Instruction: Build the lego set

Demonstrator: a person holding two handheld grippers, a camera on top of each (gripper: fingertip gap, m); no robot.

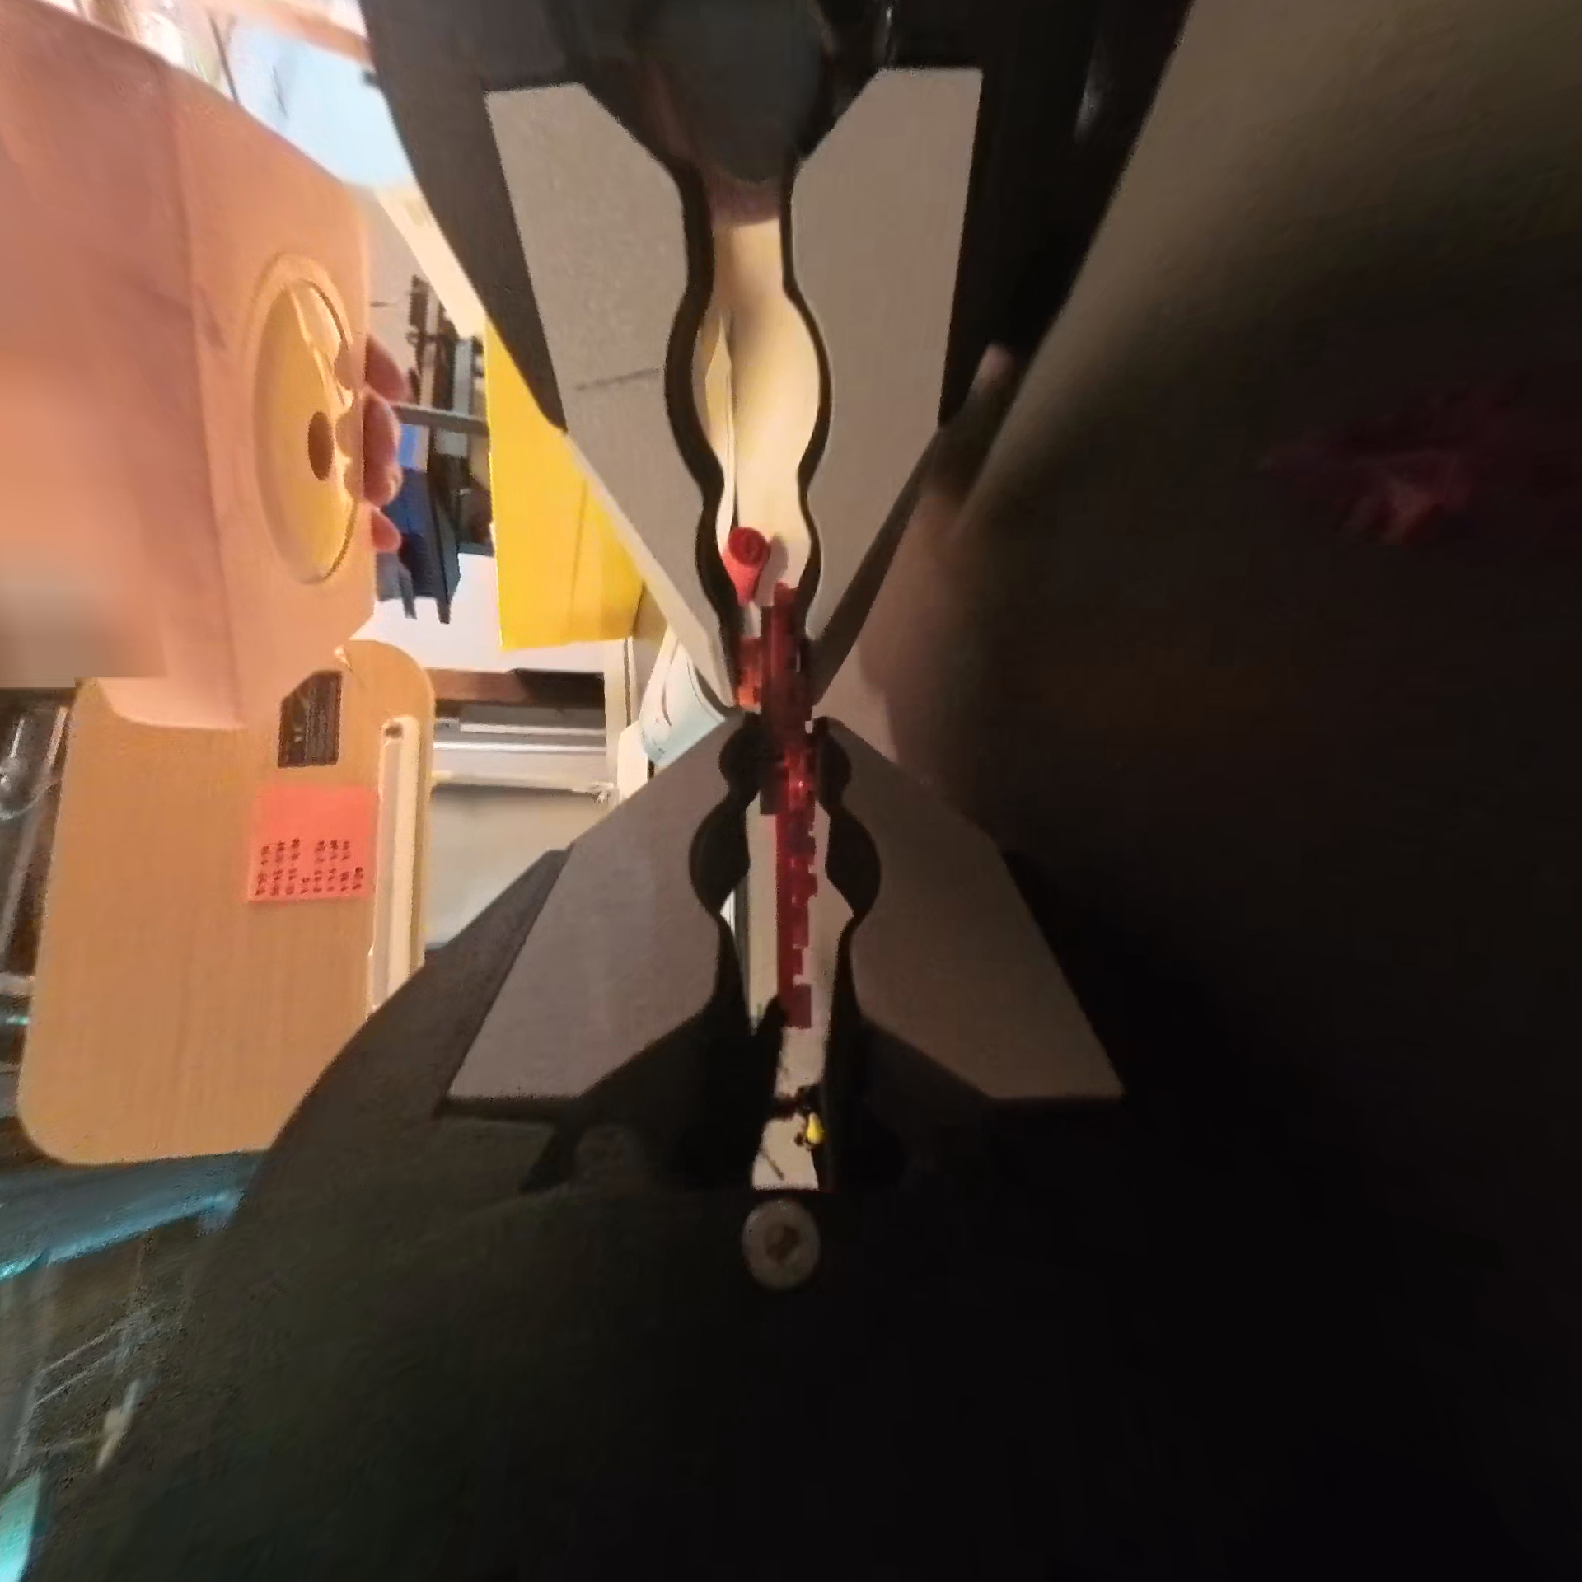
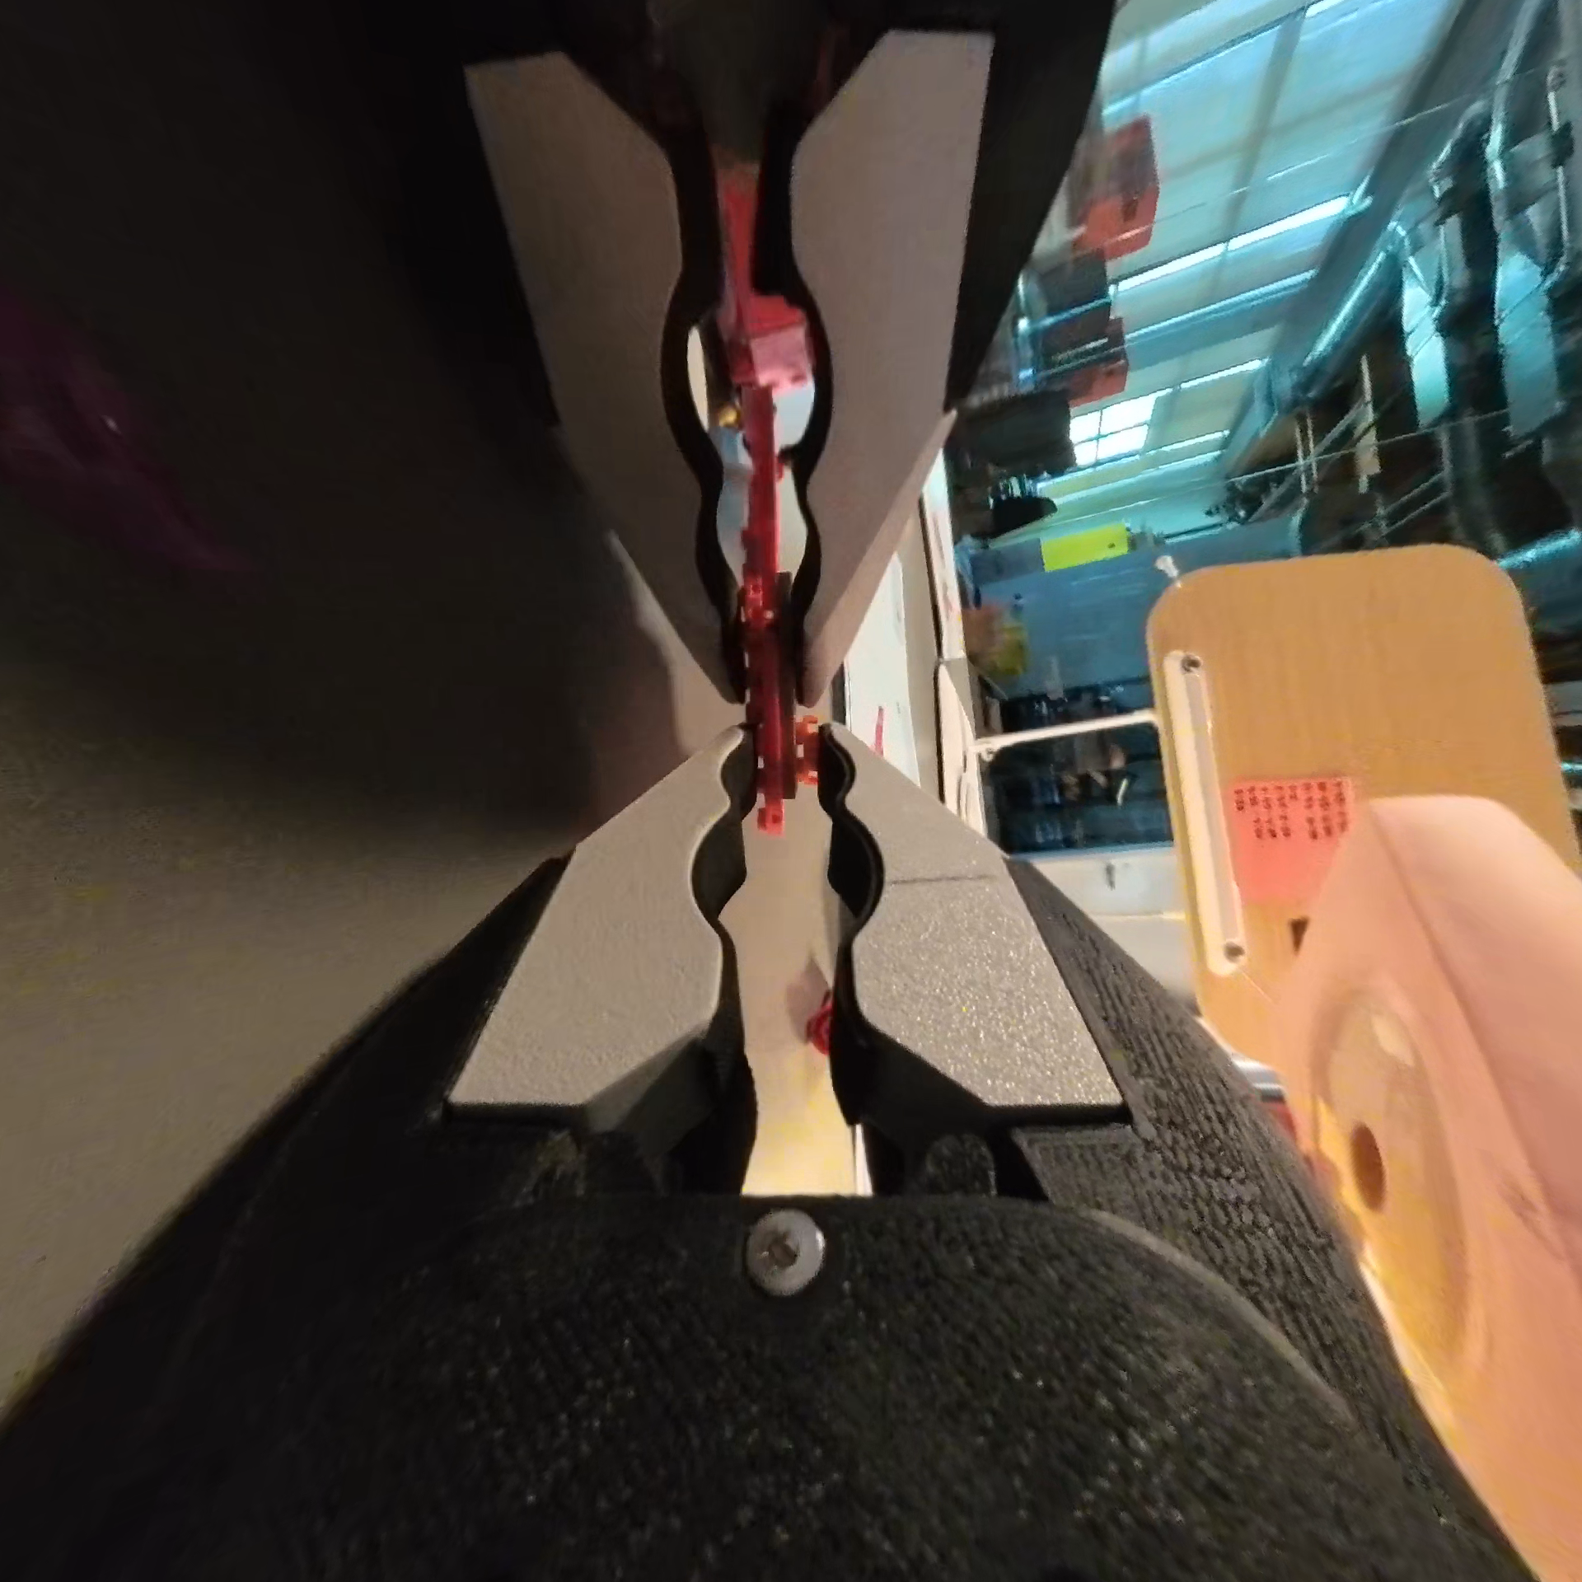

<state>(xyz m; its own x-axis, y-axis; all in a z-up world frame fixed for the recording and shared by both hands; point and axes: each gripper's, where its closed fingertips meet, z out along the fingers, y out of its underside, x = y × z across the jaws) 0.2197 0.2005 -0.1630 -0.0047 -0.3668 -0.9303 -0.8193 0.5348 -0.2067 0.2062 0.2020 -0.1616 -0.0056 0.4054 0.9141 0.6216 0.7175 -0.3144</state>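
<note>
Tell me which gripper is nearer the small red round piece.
Right. The red round piece sits between the right gripper's fingers, behind their tips. The left gripper faces it tip to tip, both gripping the red brick strip, so the piece lies beyond its tips.

No print legible: left of the jaws, an orange sticker [image 1: 312, 843] and black label [image 1: 310, 719] on a tan plate [image 1: 171, 984], characters blurred.

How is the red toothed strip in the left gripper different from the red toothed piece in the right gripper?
The red strip in the left gripper runs long, well down between the fingers; the red piece in the right gripper ends short, just past the fingertips. The strip looks dark and glossy; the piece looks brighter. Both are red, notched, edge-on, and pinched between nearly closed fingertips.
</note>
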